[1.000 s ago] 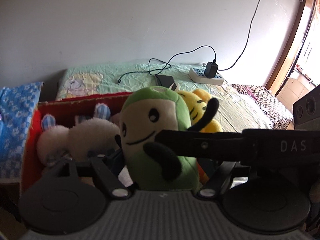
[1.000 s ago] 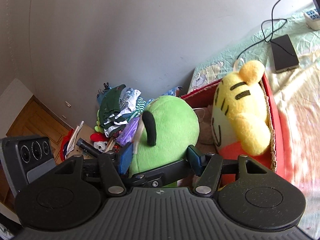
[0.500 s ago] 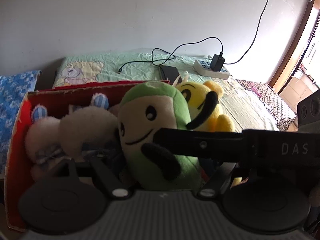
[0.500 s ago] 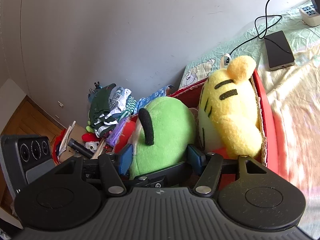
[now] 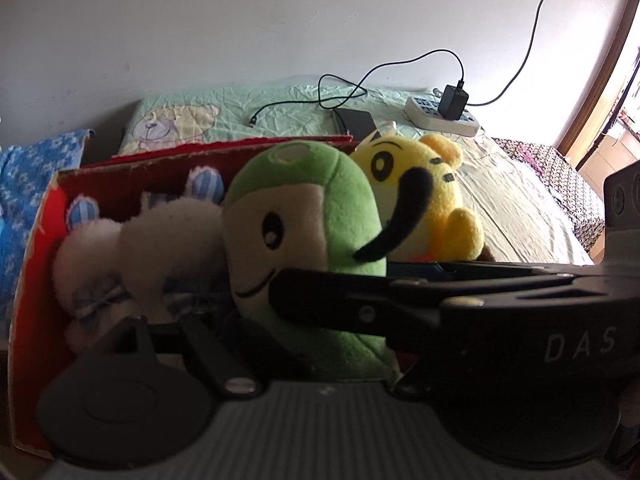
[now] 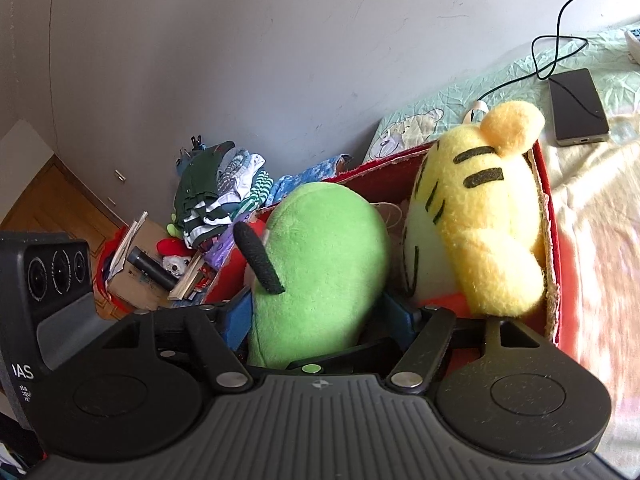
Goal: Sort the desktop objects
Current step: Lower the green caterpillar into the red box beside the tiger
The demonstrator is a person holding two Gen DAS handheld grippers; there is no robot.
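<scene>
Green plush [image 6: 320, 272] has sunk lower into the red box [image 5: 36, 240]; right gripper [image 6: 316, 320] is pinching its base. Left gripper state: cannot tell. Yellow tiger plush [image 6: 480, 216] is sitting beside it; white plush [image 5: 132, 248] farther left.

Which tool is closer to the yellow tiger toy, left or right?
Right. The right tool, clamped on the green plush, sits right beside the yellow tiger. The left tool is farther off, with the green plush between it and the tiger.
</scene>
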